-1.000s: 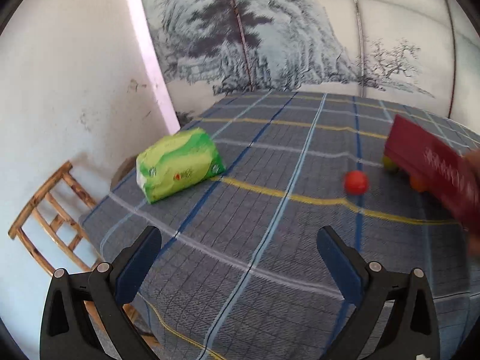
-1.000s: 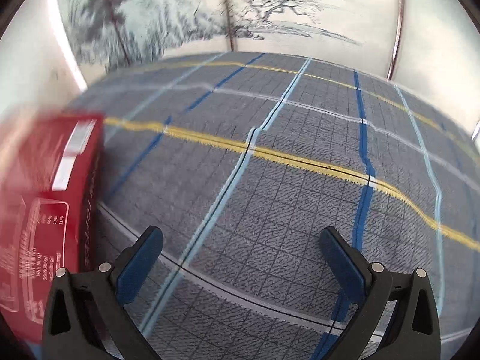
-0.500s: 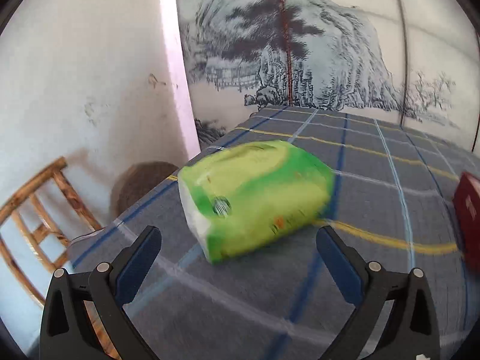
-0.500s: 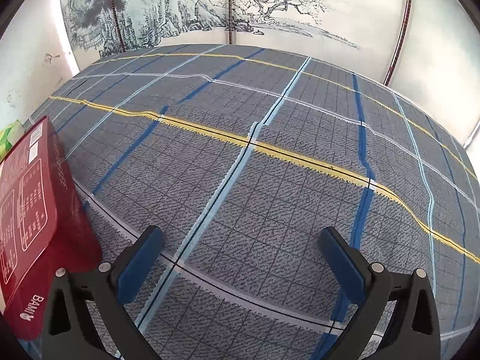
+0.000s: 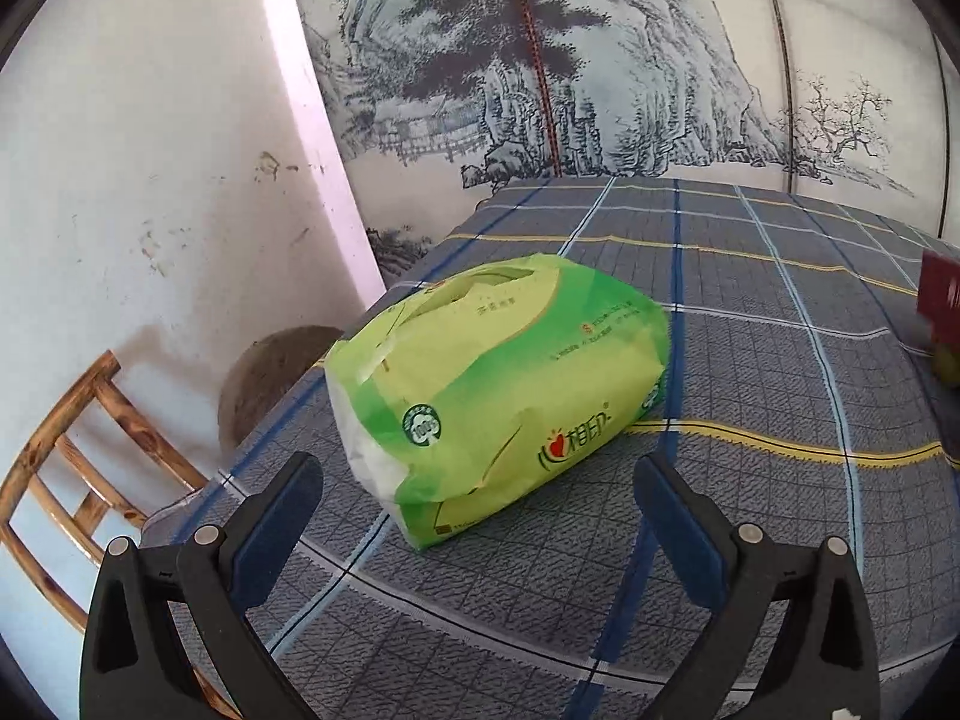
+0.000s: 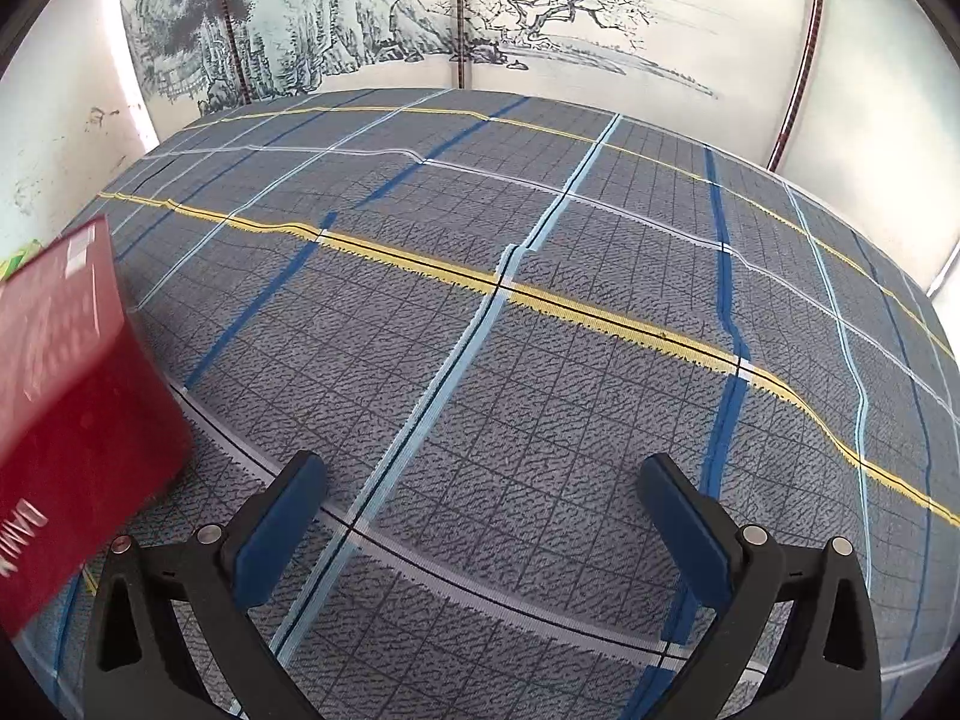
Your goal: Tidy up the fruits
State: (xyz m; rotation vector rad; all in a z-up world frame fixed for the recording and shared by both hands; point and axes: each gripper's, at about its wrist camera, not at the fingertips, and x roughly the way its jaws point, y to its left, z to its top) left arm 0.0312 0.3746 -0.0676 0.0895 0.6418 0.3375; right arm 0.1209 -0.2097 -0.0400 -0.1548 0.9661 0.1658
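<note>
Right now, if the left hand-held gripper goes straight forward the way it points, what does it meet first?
Probably the soft green plastic tissue pack. It lies on the grey checked tablecloth directly ahead of the open left hand-held gripper, roughly centred between its fingers. Exact depth is unclear.

green tissue pack [image 5: 498,384]: 1 | red box [image 6: 66,396]: 1 | wooden chair [image 5: 66,480]: 1 | yellow-green fruit [image 5: 948,363]: 1
</note>
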